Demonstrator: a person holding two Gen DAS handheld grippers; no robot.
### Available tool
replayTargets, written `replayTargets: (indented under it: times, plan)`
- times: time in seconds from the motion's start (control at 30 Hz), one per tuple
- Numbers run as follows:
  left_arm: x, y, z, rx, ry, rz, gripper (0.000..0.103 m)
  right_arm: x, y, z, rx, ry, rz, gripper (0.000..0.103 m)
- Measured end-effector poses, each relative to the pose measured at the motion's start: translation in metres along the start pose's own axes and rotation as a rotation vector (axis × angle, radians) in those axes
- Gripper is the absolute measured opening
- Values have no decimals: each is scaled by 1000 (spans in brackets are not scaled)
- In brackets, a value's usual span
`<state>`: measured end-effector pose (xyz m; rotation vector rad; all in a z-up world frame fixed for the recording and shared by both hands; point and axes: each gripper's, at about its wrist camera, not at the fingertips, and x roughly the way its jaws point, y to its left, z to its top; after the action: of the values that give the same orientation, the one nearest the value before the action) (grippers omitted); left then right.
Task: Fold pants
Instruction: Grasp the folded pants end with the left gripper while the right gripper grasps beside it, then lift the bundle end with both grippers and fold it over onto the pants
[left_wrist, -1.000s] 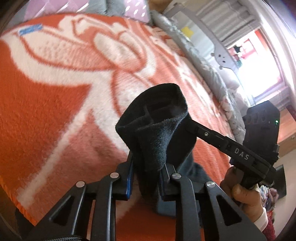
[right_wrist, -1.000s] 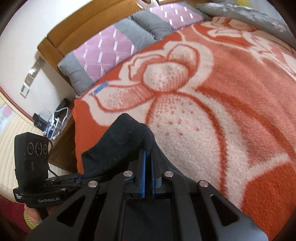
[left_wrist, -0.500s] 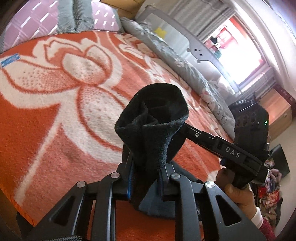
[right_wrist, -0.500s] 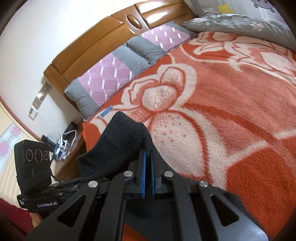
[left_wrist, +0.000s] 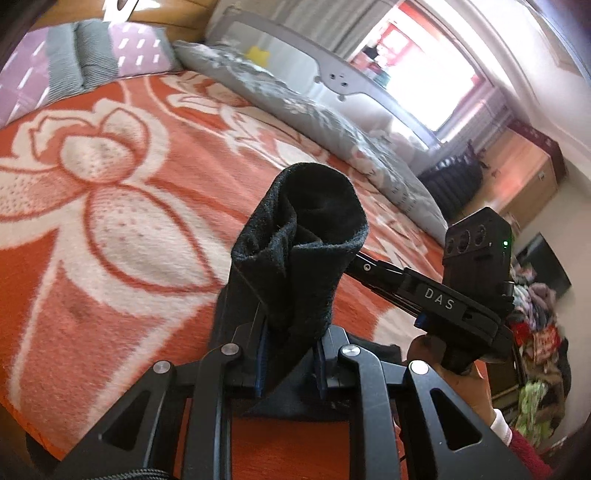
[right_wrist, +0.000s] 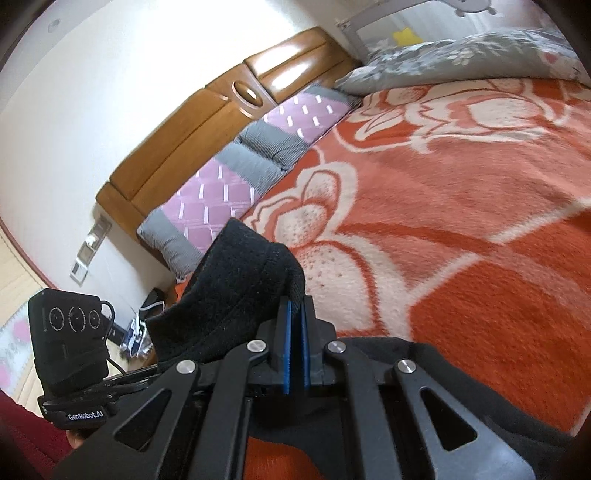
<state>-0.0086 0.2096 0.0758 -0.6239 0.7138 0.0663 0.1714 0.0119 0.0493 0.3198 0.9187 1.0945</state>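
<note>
Black fleece fills the near view: the pants (left_wrist: 295, 266), bunched into a thick upright roll, sit clamped between the blue-padded fingers of my left gripper (left_wrist: 290, 363). My right gripper (right_wrist: 294, 347) has its fingers pressed together on a thin edge of the same pants (right_wrist: 229, 295), with more of the cloth draped beneath it. Both grippers hang above an orange blanket (right_wrist: 461, 221) with white flowers, spread over the bed. Farther off lie purple and grey pillows (right_wrist: 236, 184), then a wooden headboard (right_wrist: 207, 118) against the wall.
</note>
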Motion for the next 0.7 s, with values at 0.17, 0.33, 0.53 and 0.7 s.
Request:
replayTargets:
  times: [0.17,0.33,0.53,0.7]
  plan:
    - [15,-37,-13,78,44,-29,20,-30,-20,-12,45,-54,-11,6]
    - [34,-67,-27,143,85,-44,20,-56,-45,-27,108,-105,-15,6]
    - [61,-97,-46,227,139,-49,20,-82,-78,-49,180,-151,-30,6]
    - [85,-121,-64,293,178,-48,20,-97,-103,-63,226,-171,-56,6]
